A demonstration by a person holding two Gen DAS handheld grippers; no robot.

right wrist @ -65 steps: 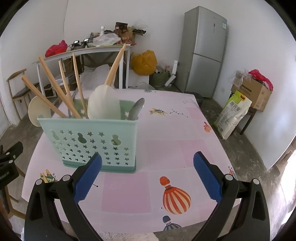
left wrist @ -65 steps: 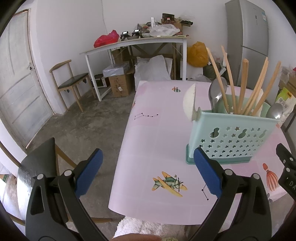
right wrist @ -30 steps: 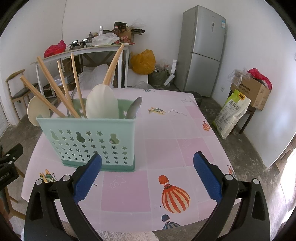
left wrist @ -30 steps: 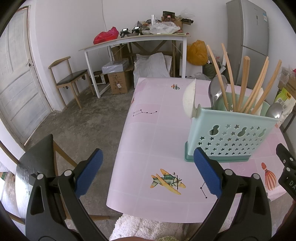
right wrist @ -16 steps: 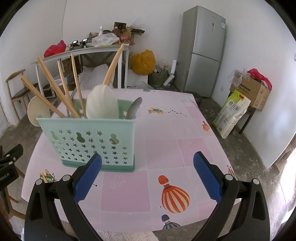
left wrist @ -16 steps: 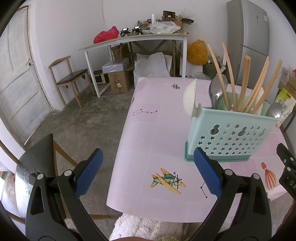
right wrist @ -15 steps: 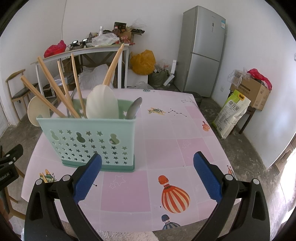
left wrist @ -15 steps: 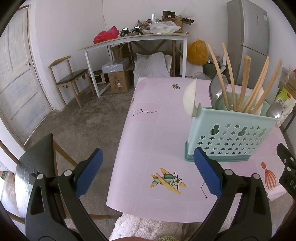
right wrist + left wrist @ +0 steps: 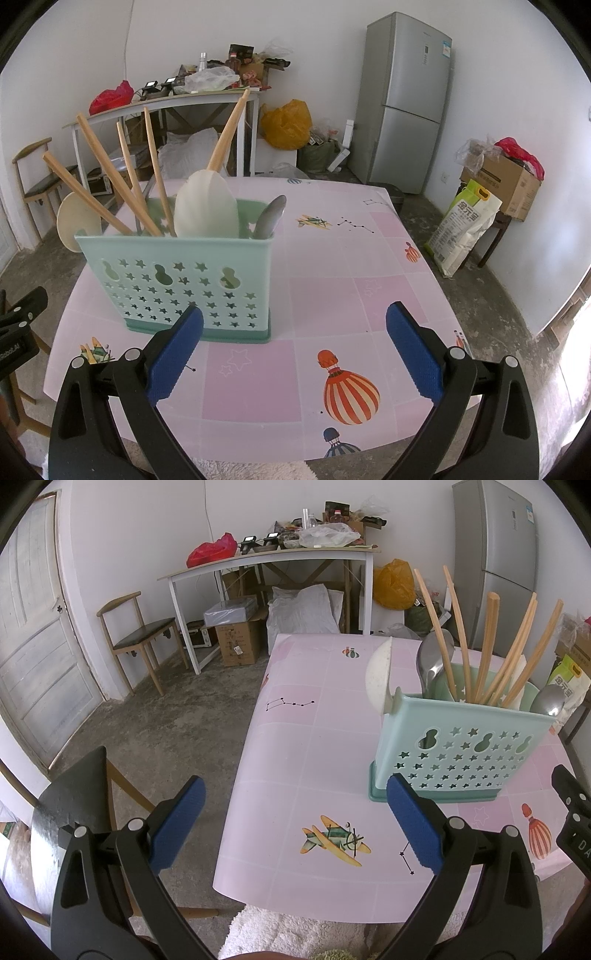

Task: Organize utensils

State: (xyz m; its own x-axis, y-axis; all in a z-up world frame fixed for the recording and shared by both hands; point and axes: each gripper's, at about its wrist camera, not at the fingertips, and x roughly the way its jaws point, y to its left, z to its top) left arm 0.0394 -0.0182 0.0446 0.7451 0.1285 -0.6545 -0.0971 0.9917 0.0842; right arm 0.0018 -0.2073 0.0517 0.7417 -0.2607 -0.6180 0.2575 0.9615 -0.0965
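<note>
Utensils stand gathered in the mint caddy (image 9: 177, 284) on the pink table (image 9: 332, 288): wooden chopsticks (image 9: 125, 184), a white paddle (image 9: 205, 210), a steel spoon (image 9: 271, 218). Both the left gripper (image 9: 295, 827) and the right gripper (image 9: 295, 347) hover spread and empty near the table's front edge. Nothing loose shows, so the sorting looks finished; any tidying should pinch one handle high and lift straight, without tipping the caddy.
</note>
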